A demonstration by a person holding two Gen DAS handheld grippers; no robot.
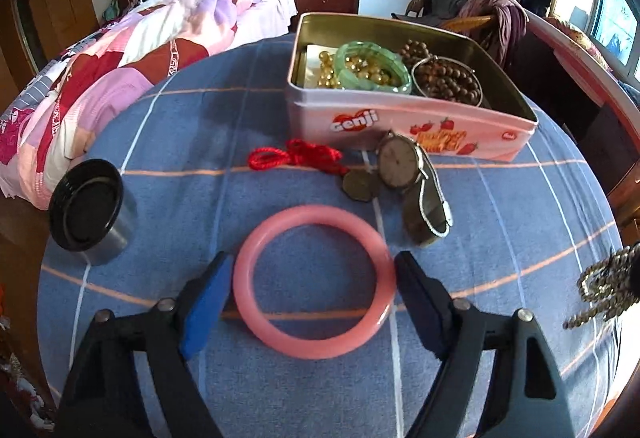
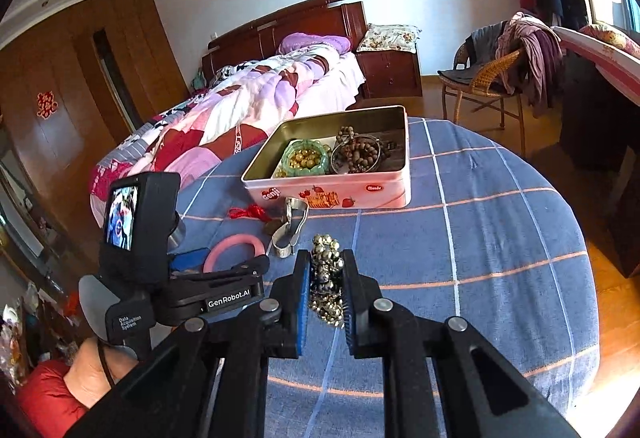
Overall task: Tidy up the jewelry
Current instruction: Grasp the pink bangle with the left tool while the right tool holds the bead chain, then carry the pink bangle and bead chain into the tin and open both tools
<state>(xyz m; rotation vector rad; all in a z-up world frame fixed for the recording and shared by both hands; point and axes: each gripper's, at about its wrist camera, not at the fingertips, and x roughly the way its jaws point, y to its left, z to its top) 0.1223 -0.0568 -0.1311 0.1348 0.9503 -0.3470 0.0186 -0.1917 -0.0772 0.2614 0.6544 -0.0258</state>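
A pink bangle [image 1: 256, 322] lies flat on the blue checked cloth, between the fingers of my left gripper [image 1: 314, 260]. The jaws stand wide on either side of it, the pads close to its rim but not visibly pressing. My right gripper [image 2: 326, 266] is shut on a bunch of small golden bells [image 2: 326, 278], held above the cloth; the same bells [image 1: 604, 286] hang at the right edge of the left wrist view. The open pink tin [image 1: 400, 114] [image 2: 332, 194] holds a green bangle [image 1: 372, 68], gold beads and brown beads [image 1: 448, 82].
In front of the tin lie a wristwatch [image 1: 398, 162], a red cord [image 1: 296, 156] and a dark pendant [image 1: 360, 186]. A metal cup with a black lid [image 1: 88, 210] stands at the left. A bed lies beyond the round table, a wicker chair [image 2: 484, 78] at the right.
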